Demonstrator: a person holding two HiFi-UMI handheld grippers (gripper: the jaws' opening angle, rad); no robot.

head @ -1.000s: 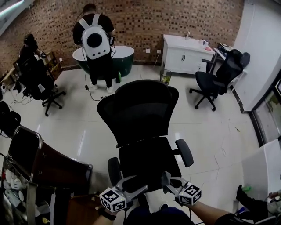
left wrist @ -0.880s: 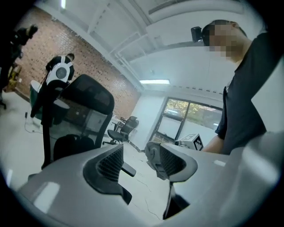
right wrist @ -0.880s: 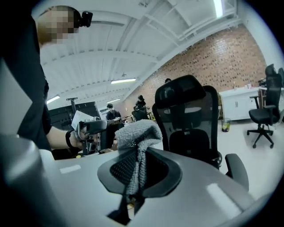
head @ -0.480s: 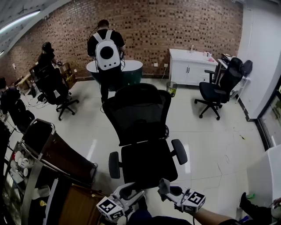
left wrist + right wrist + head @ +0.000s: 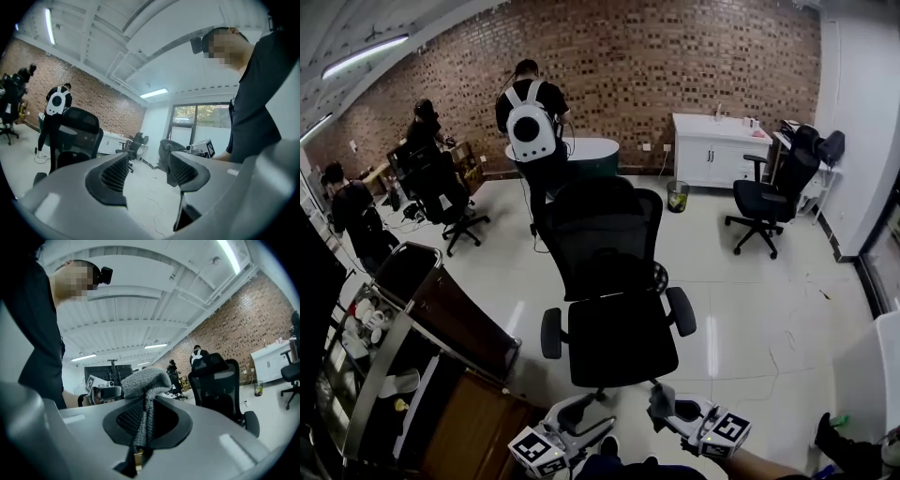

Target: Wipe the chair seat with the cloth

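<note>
Right claw (image 5: 144, 414) first: it's clamped tight on the grey cloth (image 5: 145, 380), with a fuzzy wad of it bunched up past the tips and a thin fold pinched down between the pads. Left claw (image 5: 146, 169) has just been opening up. It stands wide with nothing in the gap, just bare floor showing through. We're holding both low and close to the body, pointing roughly level, with neither touching anything. What matters for the next move is that the chair seat (image 5: 622, 349) sits straight ahead of both claws. Its front edge faces us, with the backrest on the far side. The cloth claw is off the front right corner and the empty one off the front left. We'd say they're about equally near, so the right one just needs to go forward and drop onto the seat to start wiping, which hasn't begun. The seat looks roughly square, so there's no real long axis to line up with. We can't read any brand or writing, only the square patterns on the marker cubes (image 5: 728, 433).
</note>
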